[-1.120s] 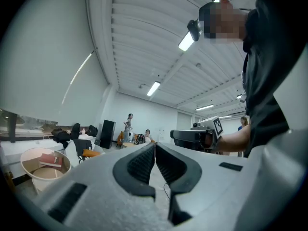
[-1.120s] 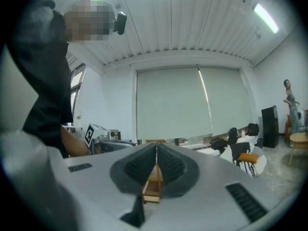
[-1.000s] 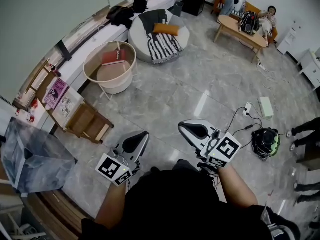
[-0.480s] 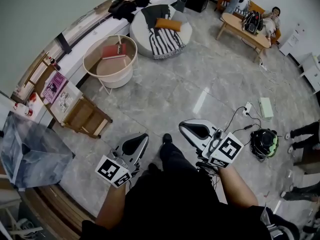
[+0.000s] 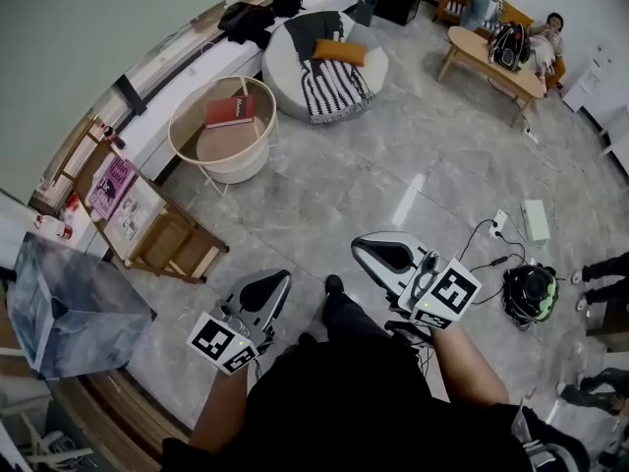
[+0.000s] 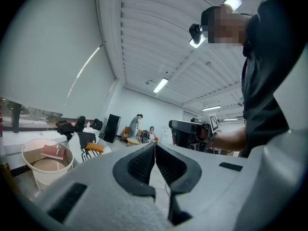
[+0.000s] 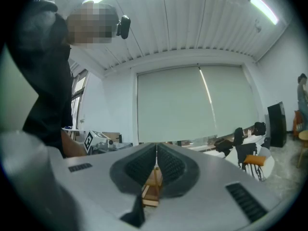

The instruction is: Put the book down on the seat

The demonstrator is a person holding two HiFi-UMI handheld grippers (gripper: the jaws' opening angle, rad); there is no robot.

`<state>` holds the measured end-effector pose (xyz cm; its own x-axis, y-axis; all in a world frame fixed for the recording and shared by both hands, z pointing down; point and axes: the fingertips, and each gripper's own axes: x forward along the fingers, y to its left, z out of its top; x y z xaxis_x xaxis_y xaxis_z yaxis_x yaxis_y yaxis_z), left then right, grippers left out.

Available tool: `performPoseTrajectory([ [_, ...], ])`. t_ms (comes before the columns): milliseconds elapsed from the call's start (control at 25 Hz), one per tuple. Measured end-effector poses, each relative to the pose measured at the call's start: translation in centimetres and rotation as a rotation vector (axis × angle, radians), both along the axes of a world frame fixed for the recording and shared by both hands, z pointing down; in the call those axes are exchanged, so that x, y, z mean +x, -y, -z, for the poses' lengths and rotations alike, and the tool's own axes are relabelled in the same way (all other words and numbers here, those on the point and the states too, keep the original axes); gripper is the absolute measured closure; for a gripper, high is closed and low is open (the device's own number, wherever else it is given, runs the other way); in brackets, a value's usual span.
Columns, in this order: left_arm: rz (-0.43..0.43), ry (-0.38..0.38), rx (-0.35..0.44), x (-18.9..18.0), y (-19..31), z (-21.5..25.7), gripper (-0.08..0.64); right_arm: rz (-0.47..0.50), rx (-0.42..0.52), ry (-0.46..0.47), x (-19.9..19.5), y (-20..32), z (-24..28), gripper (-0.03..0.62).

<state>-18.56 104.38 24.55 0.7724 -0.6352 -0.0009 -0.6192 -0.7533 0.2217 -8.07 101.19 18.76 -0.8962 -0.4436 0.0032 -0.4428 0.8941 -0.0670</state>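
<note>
The red book point(image 5: 230, 110) lies inside a cream round basket table point(image 5: 193, 142) at the far left; it also shows as the book point(image 6: 52, 152) in the left gripper view. The round white seat point(image 5: 287, 67) beyond it carries a striped blanket and an orange cushion point(image 5: 337, 51). My left gripper point(image 5: 276, 281) and right gripper point(image 5: 365, 248) hang low over the floor, well short of the basket. Both are shut with nothing in them: the left gripper point(image 6: 155, 146) and the right gripper point(image 7: 156, 149) each show pads pressed together.
A wooden folding rack point(image 5: 169, 241) with magazines point(image 5: 114, 184) stands at the left, beside a grey box point(image 5: 61, 306). A power strip, cables point(image 5: 503, 226) and a black-green device point(image 5: 531, 289) lie at the right. A low wooden table point(image 5: 494, 58) with people stands far right.
The whole scene has slid down and toward me in the head view, and a shoe now shows between the grippers. Both grippers have stayed shut and empty.
</note>
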Motion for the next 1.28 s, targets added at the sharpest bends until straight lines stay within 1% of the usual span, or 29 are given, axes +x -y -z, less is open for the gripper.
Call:
performPoseTrajectory([
  [360, -0.018, 0.025, -0.004, 2.2, 9.1, 0.3, 0.535, -0.01, 0.021, 0.01, 2.5, 9.0, 0.4, 0.563],
  [520, -0.009, 0.029, -0.005, 2.8, 12.9, 1.3, 0.534, 0.011, 0.011, 0.023, 3.0, 12.8, 0.8, 0.563],
  [920, 0.114, 0.043, -0.018, 1.1, 19.7, 2.3, 0.534, 0.118, -0.003, 0.051, 2.7, 19.9, 1.2, 0.563],
  [1080, 0.157, 0.04, -0.023, 0.6, 21.1, 1.9, 0.534, 0.161, -0.006, 0.054, 2.2, 21.3, 0.7, 0.563],
  [1280, 0.2, 0.039, -0.036, -0.3, 21.5, 1.5, 0.534, 0.18, -0.042, 0.055, 2.1, 22.0, -0.6, 0.563],
])
